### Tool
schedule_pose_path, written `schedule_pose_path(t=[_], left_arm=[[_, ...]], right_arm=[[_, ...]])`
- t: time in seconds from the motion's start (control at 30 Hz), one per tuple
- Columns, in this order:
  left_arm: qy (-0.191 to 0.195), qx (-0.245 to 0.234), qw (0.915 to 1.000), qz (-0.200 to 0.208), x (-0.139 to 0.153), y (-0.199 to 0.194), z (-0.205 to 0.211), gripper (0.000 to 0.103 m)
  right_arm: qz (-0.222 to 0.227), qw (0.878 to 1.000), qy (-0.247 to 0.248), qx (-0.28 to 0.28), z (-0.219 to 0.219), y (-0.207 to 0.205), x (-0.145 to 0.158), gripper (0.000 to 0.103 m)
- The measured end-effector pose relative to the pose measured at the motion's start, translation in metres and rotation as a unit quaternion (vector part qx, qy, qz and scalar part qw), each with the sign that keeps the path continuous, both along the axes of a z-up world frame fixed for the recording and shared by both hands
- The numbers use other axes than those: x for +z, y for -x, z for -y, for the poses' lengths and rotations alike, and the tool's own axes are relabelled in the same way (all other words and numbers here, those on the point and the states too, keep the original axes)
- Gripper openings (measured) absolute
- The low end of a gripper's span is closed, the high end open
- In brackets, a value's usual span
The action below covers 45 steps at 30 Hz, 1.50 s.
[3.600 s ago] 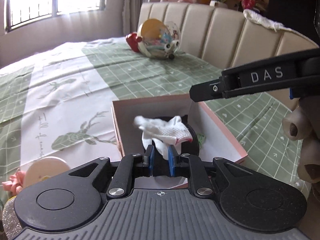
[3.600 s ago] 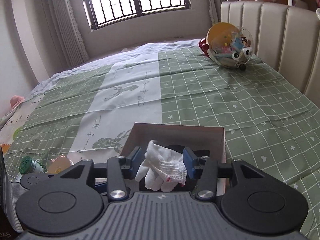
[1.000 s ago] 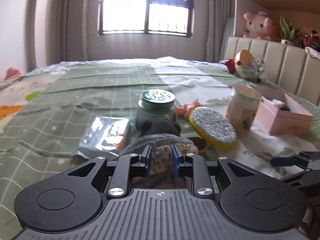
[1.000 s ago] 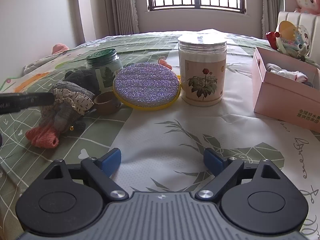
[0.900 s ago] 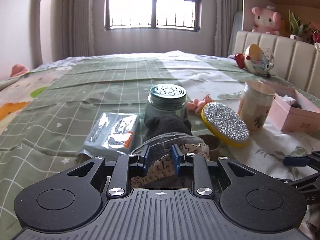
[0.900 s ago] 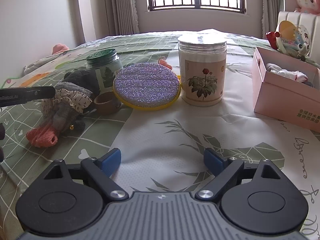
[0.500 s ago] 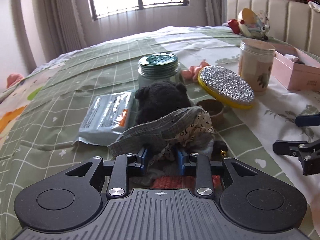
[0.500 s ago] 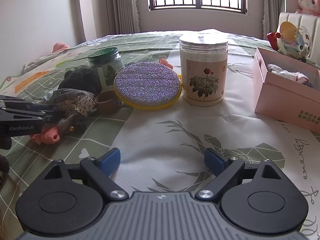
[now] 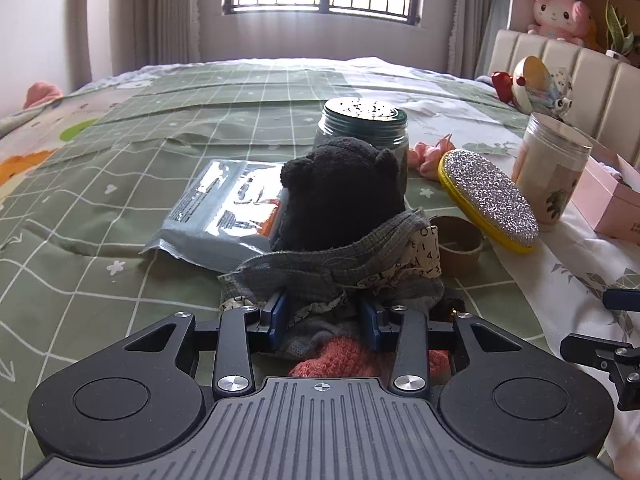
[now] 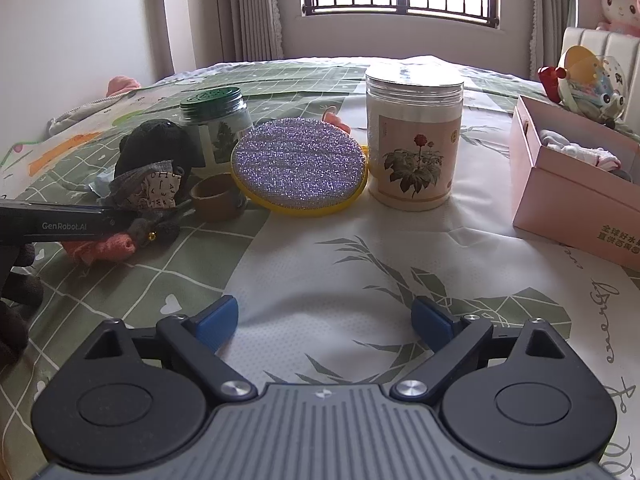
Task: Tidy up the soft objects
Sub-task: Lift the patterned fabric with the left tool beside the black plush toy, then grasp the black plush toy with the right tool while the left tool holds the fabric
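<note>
A pile of soft things lies on the bed: a black knit hat [image 9: 340, 196], a grey patterned cloth [image 9: 344, 268] and an orange knit piece [image 9: 340, 356]. My left gripper [image 9: 325, 314] is down at the pile, its jaws partly apart around the grey cloth; it shows from the side in the right wrist view [image 10: 132, 216]. My right gripper [image 10: 324, 320] is wide open and empty above the bedspread. The pink box [image 10: 576, 204] at the right holds white gloves [image 10: 576, 152].
A green-lidded jar [image 9: 362, 128], a silver foil pack [image 9: 224, 208], a cardboard tape ring [image 9: 458, 246], a glittery yellow-rimmed disc [image 10: 298, 166] and a flower-label jar [image 10: 414, 136] stand around the pile. A headboard and a round toy [image 10: 592, 80] are at the far right.
My left gripper has left the pink box, come to the pile and lowered over the grey cloth; its jaws have spread wider in the last half second. The right gripper has stayed open and nearly still.
</note>
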<state>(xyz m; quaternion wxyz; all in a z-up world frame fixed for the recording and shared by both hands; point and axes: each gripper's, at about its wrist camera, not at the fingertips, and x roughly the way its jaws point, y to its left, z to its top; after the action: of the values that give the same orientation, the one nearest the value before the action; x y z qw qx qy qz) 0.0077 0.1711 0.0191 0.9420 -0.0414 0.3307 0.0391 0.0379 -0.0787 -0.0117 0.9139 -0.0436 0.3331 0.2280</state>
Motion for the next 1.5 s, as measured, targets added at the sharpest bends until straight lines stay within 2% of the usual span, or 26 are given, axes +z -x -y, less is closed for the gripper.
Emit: schedule_pose_path(t=[0.07,0.2,0.27,0.47,0.63,0.77,0.93,1.1,1.23,1.3,1.4,1.47,1.5], left_arm=[[-0.001,-0.002,1.0000,0.002,0.000,0.001,0.000,0.041],[0.016,-0.005,0.9998,0.006,0.001,0.002,-0.005,0.037],[0.035,-0.004,0.9993,0.012,0.001,0.004,-0.010,0.025],[0.058,-0.004,0.9975,0.039,0.008,0.028,-0.015,0.013],[0.062,-0.008,0.9963,0.059,0.018,0.056,-0.024,0.011],[0.066,0.004,0.9934,0.094,0.035,0.080,-0.035,0.010],[0.063,0.031,0.9899,0.123,0.053,0.101,-0.059,0.010],[0.055,0.050,0.9874,0.139,0.066,0.107,-0.080,0.010],[0.057,0.049,0.9872,0.141,0.068,0.100,-0.089,0.010],[0.055,0.045,0.9872,0.143,0.070,0.097,-0.090,0.010],[0.057,0.042,0.9862,0.149,0.073,0.094,-0.093,0.010],[0.059,0.041,0.9854,0.155,0.076,0.093,-0.093,0.010],[0.061,0.039,0.9850,0.156,0.077,0.093,-0.092,0.010]], right_arm=[[-0.019,1.000,-0.003,0.009,0.001,-0.003,0.001,0.103],[-0.033,0.999,0.008,0.011,-0.002,-0.002,0.002,0.103],[-0.032,0.999,0.013,0.013,-0.003,-0.002,0.002,0.103],[-0.012,0.999,0.030,0.036,-0.002,0.011,0.006,0.102],[-0.014,0.999,0.011,0.027,0.000,0.011,0.012,0.100],[-0.006,0.999,-0.004,0.034,-0.010,0.010,0.024,0.100],[0.019,0.997,-0.009,0.074,-0.042,0.013,0.046,0.100],[0.049,0.992,-0.006,0.114,-0.098,0.003,0.064,0.100],[0.023,0.994,-0.026,0.101,-0.146,-0.035,0.065,0.099],[-0.006,0.995,-0.034,0.095,-0.168,-0.056,0.059,0.097],[-0.042,0.994,-0.022,0.098,-0.187,-0.074,0.050,0.086],[-0.046,0.993,-0.005,0.104,-0.190,-0.075,0.048,0.069],[-0.044,0.993,-0.003,0.112,-0.187,-0.072,0.051,0.068]])
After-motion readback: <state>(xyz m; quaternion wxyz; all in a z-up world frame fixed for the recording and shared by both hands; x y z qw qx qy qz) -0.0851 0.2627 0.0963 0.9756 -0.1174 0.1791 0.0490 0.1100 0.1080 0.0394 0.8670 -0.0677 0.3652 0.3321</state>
